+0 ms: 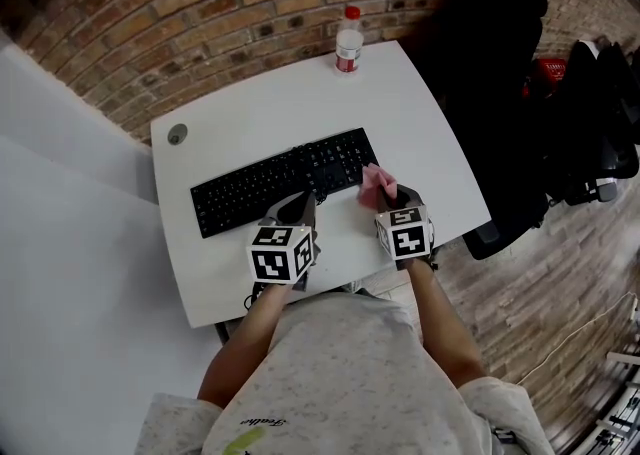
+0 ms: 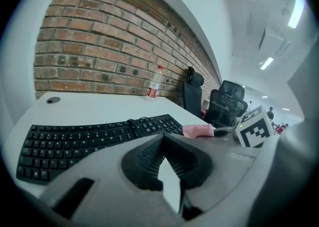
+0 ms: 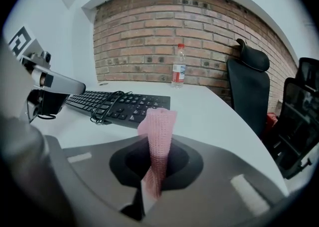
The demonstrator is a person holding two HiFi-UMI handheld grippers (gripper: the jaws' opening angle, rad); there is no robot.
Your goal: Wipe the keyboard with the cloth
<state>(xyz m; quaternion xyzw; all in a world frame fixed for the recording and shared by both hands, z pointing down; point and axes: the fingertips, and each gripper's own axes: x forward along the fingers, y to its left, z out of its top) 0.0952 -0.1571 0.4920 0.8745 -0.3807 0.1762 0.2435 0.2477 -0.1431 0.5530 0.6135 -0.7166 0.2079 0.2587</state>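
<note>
A black keyboard (image 1: 280,181) (image 2: 89,138) (image 3: 119,105) lies across the white table (image 1: 400,103). My right gripper (image 1: 385,201) (image 3: 158,160) is shut on a pink cloth (image 1: 378,186) (image 3: 159,131) that stands up between its jaws, just off the keyboard's right end. The cloth (image 2: 198,130) also shows in the left gripper view. Near the keyboard's front edge my left gripper (image 1: 303,205) (image 2: 162,138) sits shut, its jaw tips meeting with nothing between them. The two grippers are side by side near the table's front edge.
A water bottle (image 1: 348,41) (image 3: 178,69) stands at the table's back edge by the brick wall. A coiled cable (image 3: 107,105) rests on the keyboard. A cable hole (image 1: 177,133) is at the back left. Black office chairs (image 1: 500,63) stand to the right.
</note>
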